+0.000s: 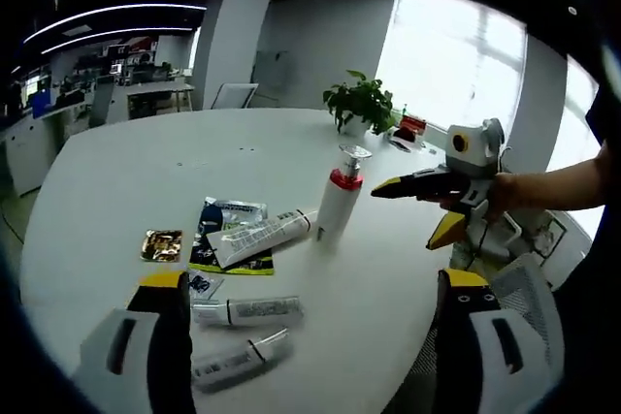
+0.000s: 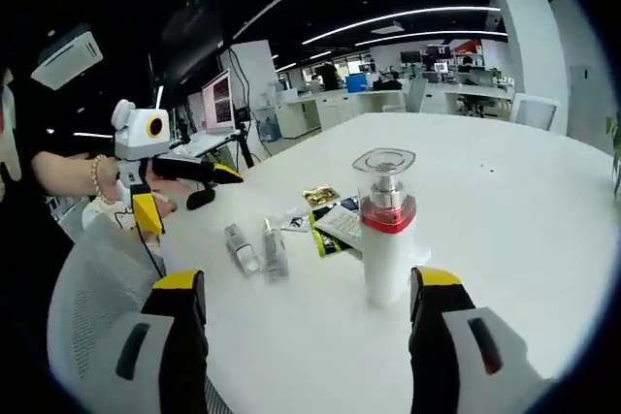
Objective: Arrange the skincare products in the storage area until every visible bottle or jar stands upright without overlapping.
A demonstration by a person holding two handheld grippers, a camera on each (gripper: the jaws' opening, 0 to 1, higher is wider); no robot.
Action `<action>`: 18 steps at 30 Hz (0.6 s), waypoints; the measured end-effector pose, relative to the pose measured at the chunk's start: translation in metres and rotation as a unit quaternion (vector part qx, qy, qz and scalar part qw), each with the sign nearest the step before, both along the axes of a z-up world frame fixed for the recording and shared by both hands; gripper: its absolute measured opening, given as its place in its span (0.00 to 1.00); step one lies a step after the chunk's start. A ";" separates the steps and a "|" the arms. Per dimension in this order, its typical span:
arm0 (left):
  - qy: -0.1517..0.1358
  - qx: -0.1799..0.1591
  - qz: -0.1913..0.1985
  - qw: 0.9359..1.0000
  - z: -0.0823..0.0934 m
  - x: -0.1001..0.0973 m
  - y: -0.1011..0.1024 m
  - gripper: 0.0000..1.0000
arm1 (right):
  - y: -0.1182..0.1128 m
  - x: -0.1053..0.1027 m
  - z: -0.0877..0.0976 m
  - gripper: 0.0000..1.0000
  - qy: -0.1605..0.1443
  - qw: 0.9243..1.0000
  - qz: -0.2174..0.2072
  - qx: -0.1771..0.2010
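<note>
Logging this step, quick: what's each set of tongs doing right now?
Left tongs: open, holding nothing.
Right tongs: open, holding nothing, pump bottle standing ahead.

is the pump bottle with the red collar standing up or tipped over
Upright. The pump bottle stands on its base on the white table, clear cap on top; the left gripper view shows it vertical too, unlike the tubes lying flat.

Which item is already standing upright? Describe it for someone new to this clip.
On the round white table, near the heap of flat sachets and lying tubes, stands a white pump bottle. Unlike everything around it, it is upright, with a red collar and clear cap.
</note>
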State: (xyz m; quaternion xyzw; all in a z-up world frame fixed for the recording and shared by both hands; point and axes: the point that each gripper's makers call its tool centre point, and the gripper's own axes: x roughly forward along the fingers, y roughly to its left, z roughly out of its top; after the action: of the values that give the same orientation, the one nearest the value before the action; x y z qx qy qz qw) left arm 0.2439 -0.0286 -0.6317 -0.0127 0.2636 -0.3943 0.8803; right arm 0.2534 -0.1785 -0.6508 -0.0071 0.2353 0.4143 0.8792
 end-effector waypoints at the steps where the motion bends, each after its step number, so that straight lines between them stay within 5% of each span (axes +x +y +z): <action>1: -0.001 0.002 0.001 1.000 0.002 -0.006 0.006 0.99 | -0.002 0.001 0.000 0.89 0.001 1.000 -0.004 -0.001; 18: -0.007 -0.008 0.050 0.999 0.007 -0.045 0.077 0.99 | 0.018 -0.039 0.000 1.00 0.016 0.998 -0.057 0.003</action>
State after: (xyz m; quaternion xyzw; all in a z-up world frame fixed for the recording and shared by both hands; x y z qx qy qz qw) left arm 0.1989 0.0489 -0.6248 -0.0299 0.2537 -0.3518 0.9005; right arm 0.2149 -0.1603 -0.6506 0.0155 0.2482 0.3642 0.8975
